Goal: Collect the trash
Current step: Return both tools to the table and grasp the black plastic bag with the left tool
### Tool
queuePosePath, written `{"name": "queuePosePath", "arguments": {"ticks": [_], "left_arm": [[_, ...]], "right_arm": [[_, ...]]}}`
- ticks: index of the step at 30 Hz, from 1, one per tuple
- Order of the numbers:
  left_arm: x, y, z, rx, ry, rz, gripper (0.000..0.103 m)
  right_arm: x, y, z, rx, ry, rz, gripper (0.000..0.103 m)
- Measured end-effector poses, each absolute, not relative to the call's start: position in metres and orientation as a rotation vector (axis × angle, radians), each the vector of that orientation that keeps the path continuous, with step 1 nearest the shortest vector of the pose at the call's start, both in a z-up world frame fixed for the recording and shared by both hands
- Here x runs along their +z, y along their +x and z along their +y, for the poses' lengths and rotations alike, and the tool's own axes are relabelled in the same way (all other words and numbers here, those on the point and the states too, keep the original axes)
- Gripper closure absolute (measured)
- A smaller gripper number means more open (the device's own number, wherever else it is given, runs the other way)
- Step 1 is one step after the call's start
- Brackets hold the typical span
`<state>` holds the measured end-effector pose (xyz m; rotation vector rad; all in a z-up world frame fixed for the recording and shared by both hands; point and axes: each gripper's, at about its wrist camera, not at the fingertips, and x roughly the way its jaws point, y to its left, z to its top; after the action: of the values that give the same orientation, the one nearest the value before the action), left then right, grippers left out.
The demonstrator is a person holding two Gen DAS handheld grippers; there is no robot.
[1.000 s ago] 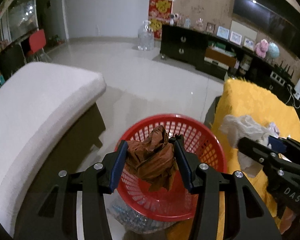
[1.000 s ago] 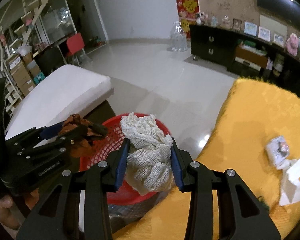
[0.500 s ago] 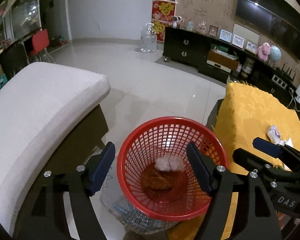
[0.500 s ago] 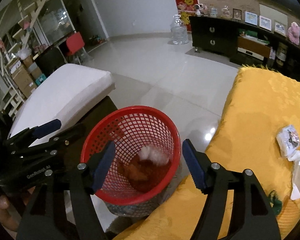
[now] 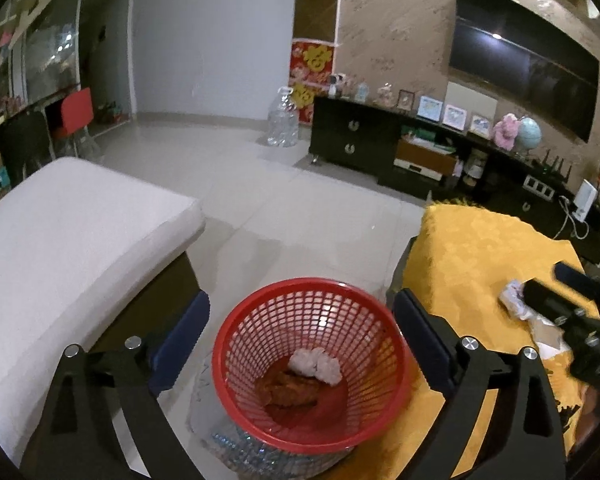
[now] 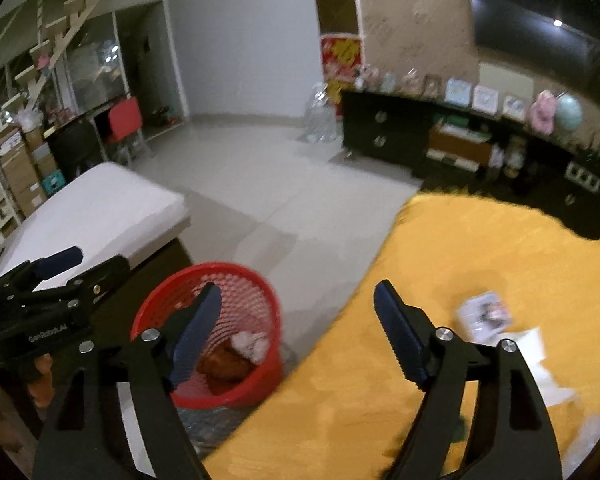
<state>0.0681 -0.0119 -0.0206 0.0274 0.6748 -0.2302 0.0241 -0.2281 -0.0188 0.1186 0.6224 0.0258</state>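
The left gripper (image 5: 300,332) is hanging over the red basket (image 5: 312,364) with its jaws opening wide and nothing between them; the basket shows in the gap below. Inside the basket a brown wad (image 5: 290,386) is lying on the bottom with a white wad (image 5: 316,366) resting on it. The basket is sitting on the floor between a white cushion (image 5: 72,232) and a yellow cloth (image 5: 472,248). The right gripper (image 6: 298,320) is pointing at the edge of the yellow cloth, its jaws also opening and grasping nothing; its left finger (image 6: 198,332) is overlapping the basket's rim in the right wrist view. On the cloth, to the right of that gripper, a small printed packet (image 6: 486,314) and white paper (image 6: 540,364) are lying close together; the print on the packet is too blurred to read. In the right wrist view the side of the left gripper is bearing white lettering that looks like "GenRobot.AI" (image 6: 48,336). A red poster (image 5: 314,62) with gold characters is hanging on the far wall; the characters are not clear enough to read.
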Motion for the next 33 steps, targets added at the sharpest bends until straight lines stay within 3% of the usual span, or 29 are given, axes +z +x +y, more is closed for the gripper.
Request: {"name": "queuePosePath", "arguments": {"ticks": [5,9,21,33], "left_arm": [[-0.012,0.056,-0.028,-0.274,0.039,0.632,0.01],[-0.008,0.049,-0.041,-0.326,0.026,0.612,0.009],[-0.013,0.023,-0.1,-0.489,0.11,0.605,0.009],[-0.055,-0.013,-0.189,-0.706,0.266,0.714,0.009]], "right_arm": [[0.0,-0.005,-0.265,-0.063,0.112,0.556,0.015],[0.007,-0.031,-0.294,-0.141,0.154,0.512,0.007],[-0.005,-0.109,-0.358,-0.351,0.258,0.515,0.007],[-0.018,-0.149,-0.392,-0.465,0.3,0.516,0.007]]}}
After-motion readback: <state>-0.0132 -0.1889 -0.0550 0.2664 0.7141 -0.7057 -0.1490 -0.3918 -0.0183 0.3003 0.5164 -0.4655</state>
